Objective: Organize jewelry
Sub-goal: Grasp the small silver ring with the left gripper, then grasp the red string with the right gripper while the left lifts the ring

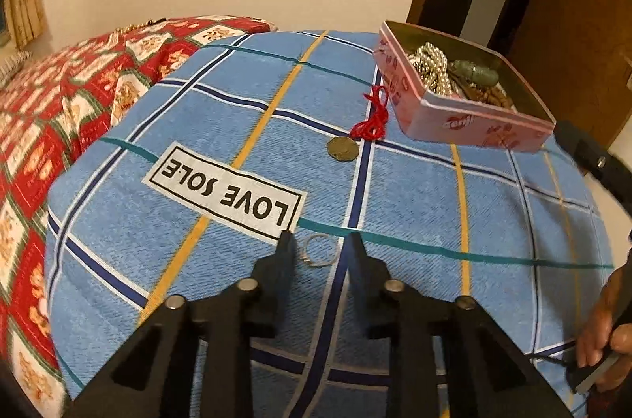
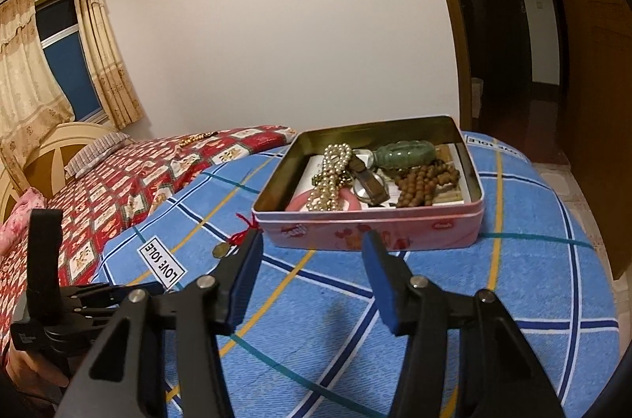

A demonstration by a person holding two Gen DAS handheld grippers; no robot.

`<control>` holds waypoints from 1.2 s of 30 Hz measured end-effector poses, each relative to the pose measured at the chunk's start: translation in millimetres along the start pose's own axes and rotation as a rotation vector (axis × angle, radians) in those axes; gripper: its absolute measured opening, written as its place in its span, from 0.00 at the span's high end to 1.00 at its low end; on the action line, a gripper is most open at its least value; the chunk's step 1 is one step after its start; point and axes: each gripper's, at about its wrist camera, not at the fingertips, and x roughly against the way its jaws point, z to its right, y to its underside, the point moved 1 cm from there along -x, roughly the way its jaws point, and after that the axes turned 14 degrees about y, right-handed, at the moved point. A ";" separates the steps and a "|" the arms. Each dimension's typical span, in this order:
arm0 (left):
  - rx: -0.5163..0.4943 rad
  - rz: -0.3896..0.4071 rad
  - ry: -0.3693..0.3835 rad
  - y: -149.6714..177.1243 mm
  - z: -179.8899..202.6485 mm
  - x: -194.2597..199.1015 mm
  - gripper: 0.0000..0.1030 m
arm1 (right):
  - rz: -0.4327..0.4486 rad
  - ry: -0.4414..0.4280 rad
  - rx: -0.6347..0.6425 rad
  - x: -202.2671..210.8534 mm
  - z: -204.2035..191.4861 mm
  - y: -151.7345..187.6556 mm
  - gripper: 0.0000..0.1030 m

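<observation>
A thin silver ring [image 1: 319,251] lies flat on a blue checked bedspread [image 1: 414,204], between the fingertips of the left gripper [image 1: 320,246]. The jaws stand a little apart on either side of it, and the pads do not look to be pressing it yet.

At about one o'clock from the ring, farther up the bedspread, a coin pendant [image 1: 342,149] on a red cord [image 1: 373,117] lies loose, just beside an open pink tin [image 1: 474,127].

The tin already holds a pearl strand [image 2: 331,177], a green stone piece [image 2: 403,153], brown beads [image 2: 426,181] and what may be a watch.

The right gripper [image 2: 312,272] hovers before the tin at six o'clock from it, jaws apart and empty.

Judging by this, most pieces are stowed; the ring and pendant remain. Far off on a red quilt [image 2: 118,189], a small bead string may also wait.
</observation>
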 end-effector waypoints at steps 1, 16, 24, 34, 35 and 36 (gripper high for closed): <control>-0.013 -0.005 -0.006 0.3 1.2 -0.3 0.76 | 0.002 -0.001 0.002 0.5 -0.2 0.0 0.46; -0.104 0.248 -0.069 11.1 17.0 51.8 0.81 | -0.082 -0.093 0.000 -12.5 -8.7 3.5 0.45; 0.016 0.341 -0.069 10.5 -4.8 68.1 0.81 | -0.289 -0.260 0.045 -75.3 -67.9 -4.1 0.45; 0.033 0.341 -0.045 11.1 -7.2 66.7 0.81 | -0.312 -0.048 0.131 -119.6 -119.2 -2.2 0.45; 0.036 0.340 -0.046 11.1 -7.5 66.4 0.81 | -0.311 -0.038 0.147 -120.4 -120.6 -2.5 0.46; 0.037 0.338 -0.048 11.0 -7.6 66.1 0.81 | -0.309 -0.026 0.173 -120.6 -123.7 -2.1 0.52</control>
